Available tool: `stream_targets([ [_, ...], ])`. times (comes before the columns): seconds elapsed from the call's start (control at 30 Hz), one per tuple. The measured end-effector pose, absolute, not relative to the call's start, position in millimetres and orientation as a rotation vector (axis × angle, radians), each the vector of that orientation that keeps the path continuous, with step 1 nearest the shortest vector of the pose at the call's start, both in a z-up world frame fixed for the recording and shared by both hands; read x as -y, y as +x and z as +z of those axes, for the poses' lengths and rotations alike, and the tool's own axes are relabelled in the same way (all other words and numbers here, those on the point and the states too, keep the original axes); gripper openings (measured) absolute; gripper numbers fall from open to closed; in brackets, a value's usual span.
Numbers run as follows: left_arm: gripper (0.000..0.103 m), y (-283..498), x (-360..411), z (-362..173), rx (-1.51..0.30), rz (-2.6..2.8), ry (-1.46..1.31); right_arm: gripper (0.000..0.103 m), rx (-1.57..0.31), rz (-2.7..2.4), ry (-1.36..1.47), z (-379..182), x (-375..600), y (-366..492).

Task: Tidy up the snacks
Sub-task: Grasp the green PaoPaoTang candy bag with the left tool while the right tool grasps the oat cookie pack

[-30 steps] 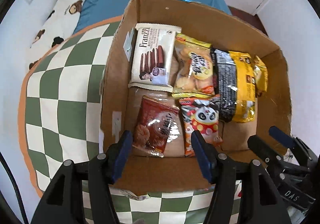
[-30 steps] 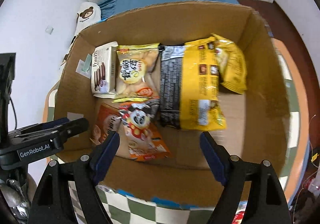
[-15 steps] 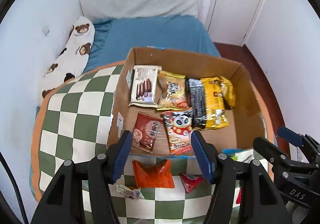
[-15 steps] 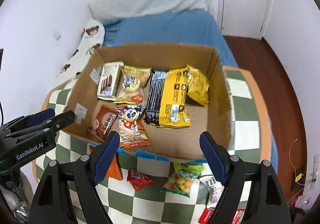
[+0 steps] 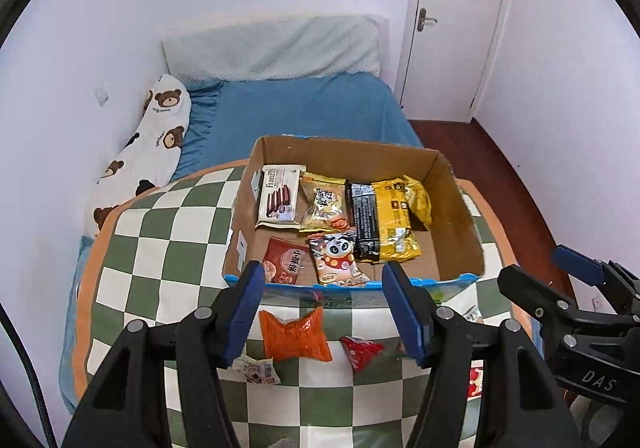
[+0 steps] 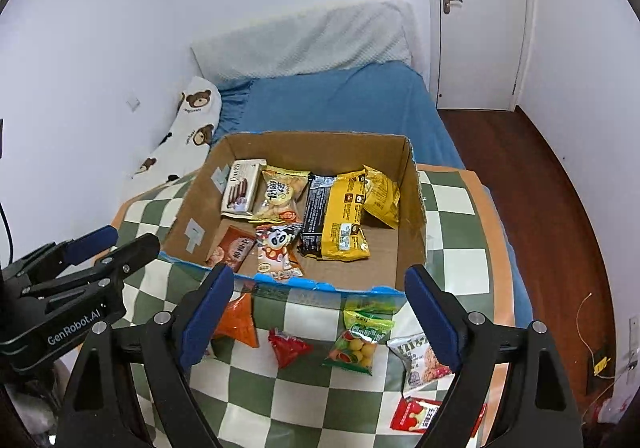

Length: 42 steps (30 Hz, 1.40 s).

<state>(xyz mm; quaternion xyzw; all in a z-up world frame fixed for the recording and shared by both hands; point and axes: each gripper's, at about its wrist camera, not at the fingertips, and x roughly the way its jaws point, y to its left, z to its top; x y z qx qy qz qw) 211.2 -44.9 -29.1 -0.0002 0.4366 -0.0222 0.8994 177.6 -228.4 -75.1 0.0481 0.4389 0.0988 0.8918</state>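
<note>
A cardboard box (image 5: 460,216) (image 6: 412,216) sits on a green-and-white checkered cloth (image 5: 168,248) (image 6: 452,264), holding several snack packets, among them a yellow bag (image 5: 396,216) (image 6: 344,216) and a panda packet (image 5: 336,256) (image 6: 278,248). In front of the box lie loose snacks: an orange bag (image 5: 294,334) (image 6: 238,322), a small red packet (image 5: 362,350) (image 6: 288,346), a green candy bag (image 6: 358,340). My left gripper (image 5: 324,312) is open and empty above the loose snacks. My right gripper (image 6: 320,312) is empty, jaws opening wider.
A blue bed (image 5: 304,116) with a bear-print pillow (image 5: 156,144) lies behind the cloth. White walls, a door (image 5: 452,24) and wooden floor (image 6: 560,208) are at the right. More packets (image 6: 420,364) lie near the cloth's front right.
Both grippers have pulled back and up from over the box; the loose snacks in front of it have come into view. The right jaws stand slightly wider.
</note>
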Motion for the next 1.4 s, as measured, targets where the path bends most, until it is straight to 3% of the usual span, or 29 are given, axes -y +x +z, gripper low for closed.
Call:
stream_targets([
  [0.1, 0.059, 202.8, 48.2, -23.2, -0.882, -0.047, 0.006, 0.096, -0.893, 0.202, 0.099, -68.9, 229.9, 165.9],
  [0.2, 0.087, 197.8, 51.2, -20.3, -0.863, -0.028, 0.022, 0.098, -0.879, 0.194, 0.100, -64.2, 231.1, 158.5],
  [0.27, 0.091, 196.0, 52.3, -18.4, -0.848, -0.012, 0.035, 0.100, -0.867, 0.180, 0.095, -60.9, 231.9, 154.6],
  [0.67, 0.092, 201.9, 43.5, -39.0, -0.891, 0.039, 0.002, 0.100, -0.899, 0.156, 0.144, -80.6, 251.9, 155.2],
  [1.1, 0.092, 211.7, 8.9, -182.9, -1.250, 0.175, -0.050, 0.100, -1.279, 0.053, 0.397, -256.2, 320.2, 186.2],
  [1.4, 0.092, 224.8, 84.8, -215.0, -1.332, 0.022, 0.118, 0.100, -1.389, -0.016, 0.148, -319.9, 337.9, 212.1],
])
